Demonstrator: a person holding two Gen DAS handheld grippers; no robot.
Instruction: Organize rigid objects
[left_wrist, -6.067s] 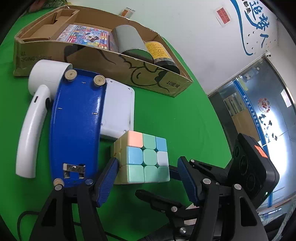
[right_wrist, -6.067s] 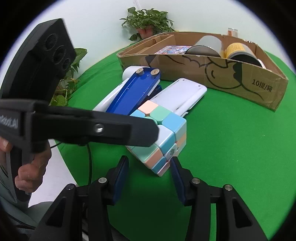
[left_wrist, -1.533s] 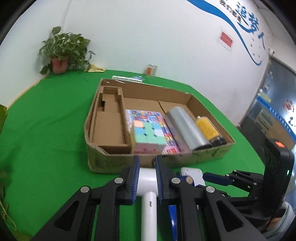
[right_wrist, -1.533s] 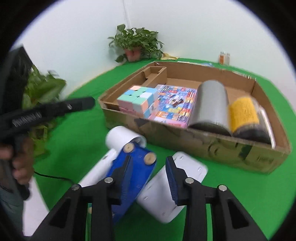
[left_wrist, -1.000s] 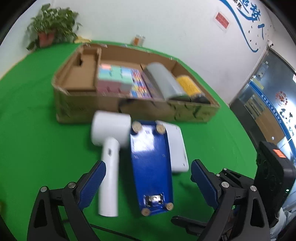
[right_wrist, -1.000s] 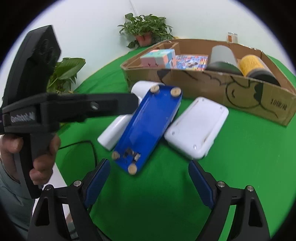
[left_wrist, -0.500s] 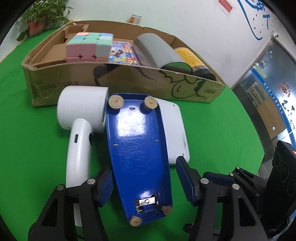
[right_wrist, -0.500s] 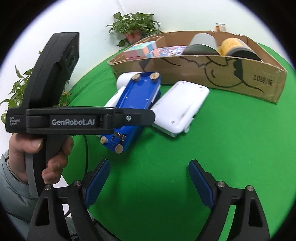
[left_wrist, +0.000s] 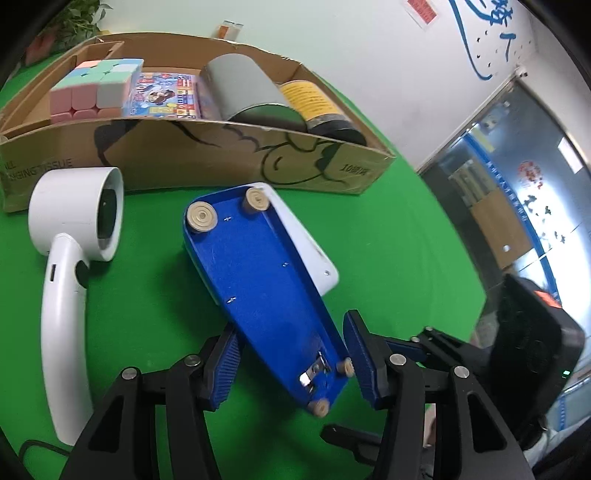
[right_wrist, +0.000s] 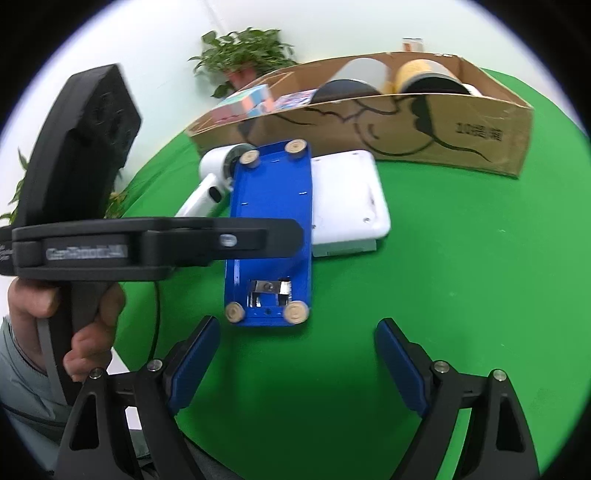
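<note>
A blue flat device with round cork feet lies underside up on the green table, partly over a white flat box. My left gripper is open, its jaws on either side of the blue device's near end, which is tilted up. In the right wrist view the blue device lies ahead of my right gripper, which is wide open and empty. A white hair dryer lies to the left. The pastel cube sits in the cardboard box.
The cardboard box also holds a colourful booklet, a grey cylinder and a yellow-labelled jar. A potted plant stands behind the box. The left hand-held gripper's body crosses the right wrist view.
The left gripper has moved in around the blue device's near end, and the device has swung and tilted away from the hair dryer. The right gripper stays wide open and has come closer.
</note>
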